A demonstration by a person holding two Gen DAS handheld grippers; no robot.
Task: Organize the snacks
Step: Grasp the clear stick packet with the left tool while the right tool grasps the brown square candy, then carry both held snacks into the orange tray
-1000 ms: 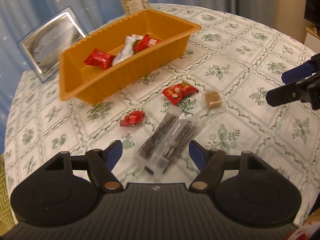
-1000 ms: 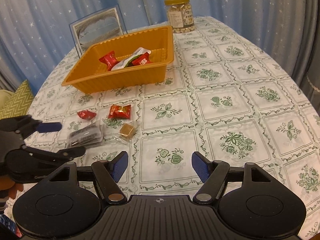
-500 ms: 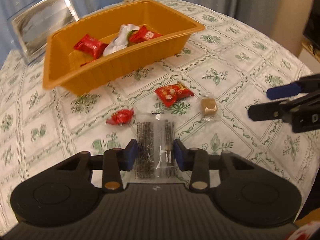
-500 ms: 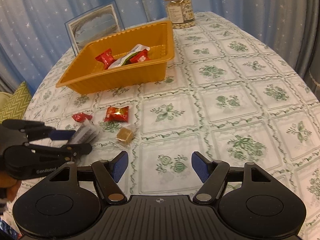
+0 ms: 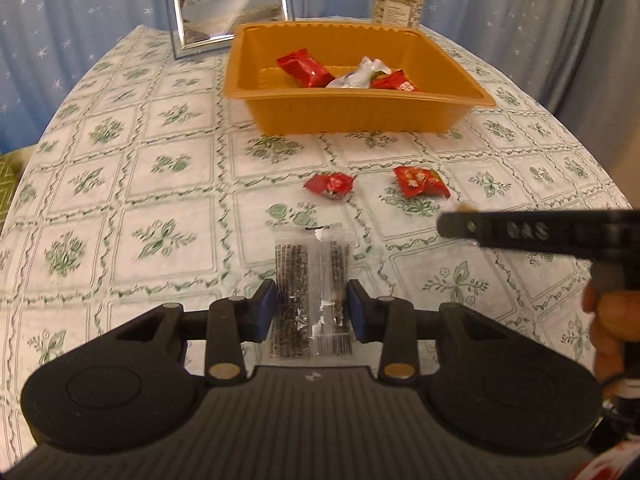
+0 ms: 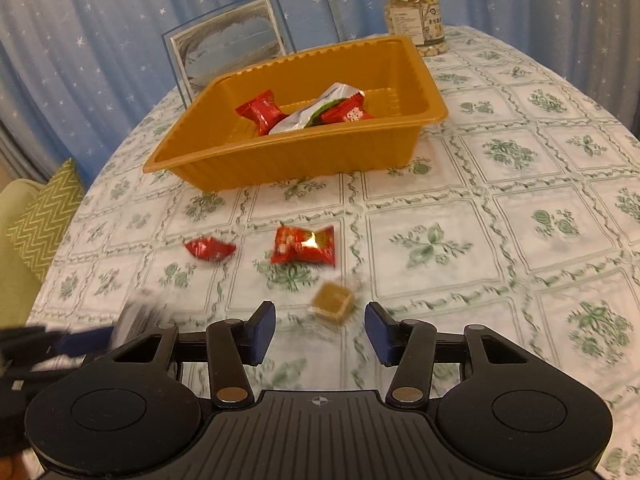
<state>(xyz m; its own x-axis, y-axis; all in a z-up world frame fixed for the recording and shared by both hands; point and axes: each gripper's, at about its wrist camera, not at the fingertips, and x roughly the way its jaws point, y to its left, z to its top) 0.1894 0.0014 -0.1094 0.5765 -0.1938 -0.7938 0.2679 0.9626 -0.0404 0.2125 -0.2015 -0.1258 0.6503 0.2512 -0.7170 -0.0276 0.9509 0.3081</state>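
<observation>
Snacks (image 6: 303, 245) — three in tray (image 5: 440, 114), left tool (image 5: 312, 312) clamps one, right tool (image 6: 320, 330) closing, unclamped.

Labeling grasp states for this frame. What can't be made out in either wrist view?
- Tan candy, right wrist view: motion-blurred; contact with the closing right gripper unclear. In the left wrist view, that gripper's finger hides it.
- Clear packet, left gripper shut on it: a blurred smear in the right view.
- Jar label: too small.
- Silver pouch in tray: partly hidden.
</observation>
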